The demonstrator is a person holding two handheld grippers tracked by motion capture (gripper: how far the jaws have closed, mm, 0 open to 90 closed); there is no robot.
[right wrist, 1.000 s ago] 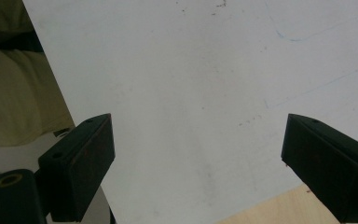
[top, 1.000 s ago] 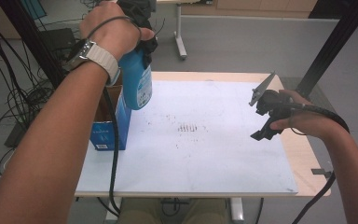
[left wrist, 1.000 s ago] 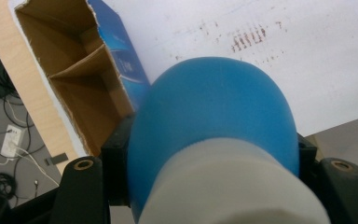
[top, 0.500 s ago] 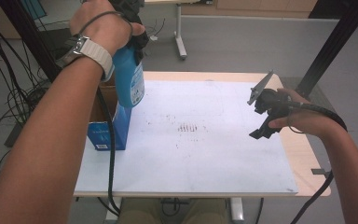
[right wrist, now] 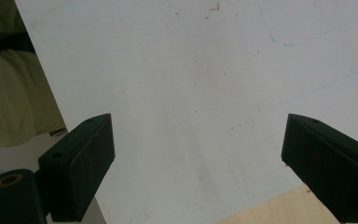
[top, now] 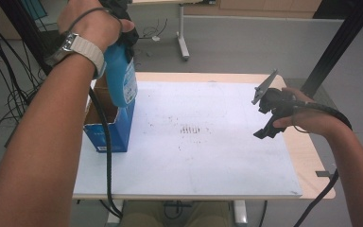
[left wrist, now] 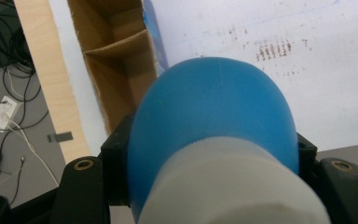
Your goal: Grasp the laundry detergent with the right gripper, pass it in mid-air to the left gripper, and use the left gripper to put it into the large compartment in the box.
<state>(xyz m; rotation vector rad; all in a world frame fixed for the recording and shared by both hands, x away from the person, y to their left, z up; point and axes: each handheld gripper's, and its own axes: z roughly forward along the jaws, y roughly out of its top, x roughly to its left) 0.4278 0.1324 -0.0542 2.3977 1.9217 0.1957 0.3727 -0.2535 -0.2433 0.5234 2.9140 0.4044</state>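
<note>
Hanging from L gripper (top: pixel 118 35), blue bottle (top: pixel 121 80) above box (top: pixel 111 135).

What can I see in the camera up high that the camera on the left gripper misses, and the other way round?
The high view shows the person's forearms, a wristwatch, the right gripper with its jaws apart, and the blue carton from outside. The left gripper view looks down past the bottle's white cap into the carton's brown inside, split by a cardboard divider. Both show the blue bottle held by the left gripper above the carton, and the white table sheet with its dark smudges.
</note>
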